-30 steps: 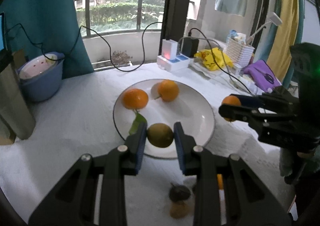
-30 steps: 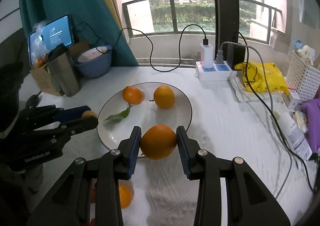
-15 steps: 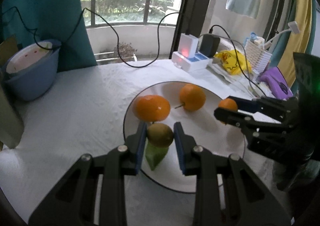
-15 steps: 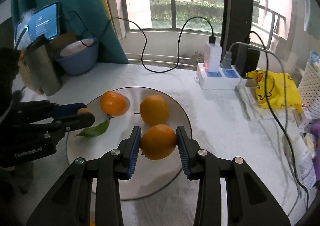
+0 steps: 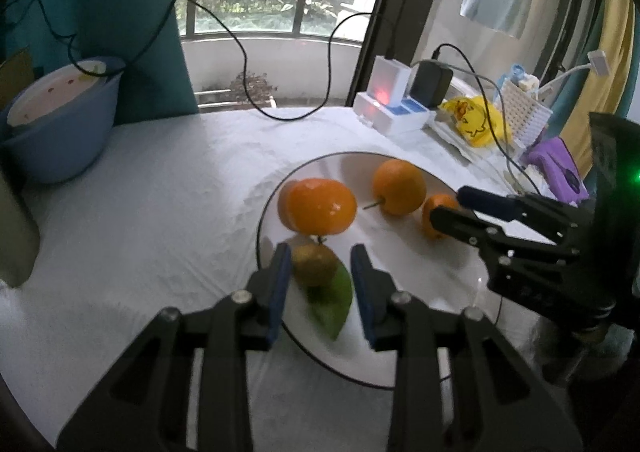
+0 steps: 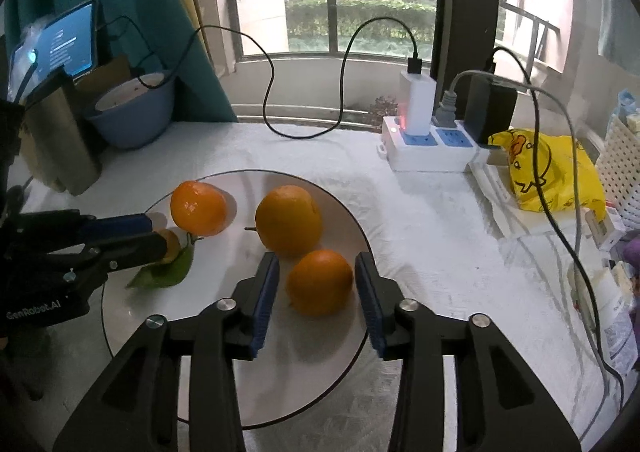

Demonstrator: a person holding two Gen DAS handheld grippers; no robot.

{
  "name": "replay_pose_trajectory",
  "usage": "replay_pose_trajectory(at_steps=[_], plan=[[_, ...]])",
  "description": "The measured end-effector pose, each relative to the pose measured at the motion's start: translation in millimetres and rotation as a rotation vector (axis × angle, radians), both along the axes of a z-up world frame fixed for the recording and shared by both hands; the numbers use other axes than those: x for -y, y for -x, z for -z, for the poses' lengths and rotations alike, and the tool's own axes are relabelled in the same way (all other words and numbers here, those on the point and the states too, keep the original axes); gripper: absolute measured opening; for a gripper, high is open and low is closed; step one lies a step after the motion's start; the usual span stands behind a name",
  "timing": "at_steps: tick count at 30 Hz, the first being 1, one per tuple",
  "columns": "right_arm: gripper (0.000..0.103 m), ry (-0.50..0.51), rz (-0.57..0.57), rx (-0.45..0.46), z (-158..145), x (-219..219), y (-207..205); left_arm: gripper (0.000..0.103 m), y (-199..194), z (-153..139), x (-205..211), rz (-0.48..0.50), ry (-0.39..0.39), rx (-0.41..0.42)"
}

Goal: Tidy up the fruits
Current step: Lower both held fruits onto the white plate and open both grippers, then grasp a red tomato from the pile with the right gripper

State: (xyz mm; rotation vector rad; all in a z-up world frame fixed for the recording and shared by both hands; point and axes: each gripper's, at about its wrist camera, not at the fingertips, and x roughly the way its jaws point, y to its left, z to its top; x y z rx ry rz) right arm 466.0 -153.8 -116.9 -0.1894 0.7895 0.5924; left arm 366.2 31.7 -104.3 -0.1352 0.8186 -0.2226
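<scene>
A white plate (image 5: 400,344) (image 6: 224,372) lies on the white cloth. On it are two oranges (image 5: 318,205) (image 5: 399,186), seen from the right wrist too (image 6: 198,207) (image 6: 289,225), and a green leaf (image 5: 334,300). My left gripper (image 5: 318,272) is open, its jaws either side of a greenish-brown fruit (image 5: 314,264) that rests on the leaf. My right gripper (image 6: 316,284) is open around a third orange (image 6: 320,282) resting on the plate. That orange also shows in the left wrist view (image 5: 434,214).
A blue bowl (image 5: 56,128) and a metal canister (image 6: 60,136) stand at the left. A power strip with chargers (image 6: 428,140), cables, a yellow bag (image 6: 548,168) and a white basket (image 5: 524,120) crowd the right back.
Both grippers moved over the plate, lowered and opened. The greenish fruit and the orange now rest on the plate between the open jaws.
</scene>
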Motion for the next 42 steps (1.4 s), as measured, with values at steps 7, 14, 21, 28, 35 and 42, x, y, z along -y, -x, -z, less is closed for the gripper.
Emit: replay_pose_trajectory(at_steps=[7,14,21,28,35,42], plan=[[0.046,-0.025,0.004,0.045,-21.9,9.0,19.6,0.038,17.7,-14.0,2.0,-0.006,0.017,0.04],[0.046,-0.063,0.01,0.05,-38.8,21.7,44.9,0.039,51.3,-32.1,1.5,-0.031,0.04,0.089],[0.046,-0.084,-0.01,0.059,-51.4,28.5,76.8,0.039,87.5,-48.0,2.5,-0.03,0.052,0.129],[0.046,-0.097,-0.024,0.057,-57.7,35.7,107.6,0.04,127.7,-54.2,4.7,-0.031,0.058,0.161],[0.046,-0.104,-0.029,0.052,-60.1,44.1,136.8,0.04,154.1,-53.7,8.0,-0.038,0.071,0.167],[0.046,-0.099,-0.044,0.019,-51.5,50.3,164.2,0.041,179.8,-47.8,12.9,-0.049,0.088,0.167]])
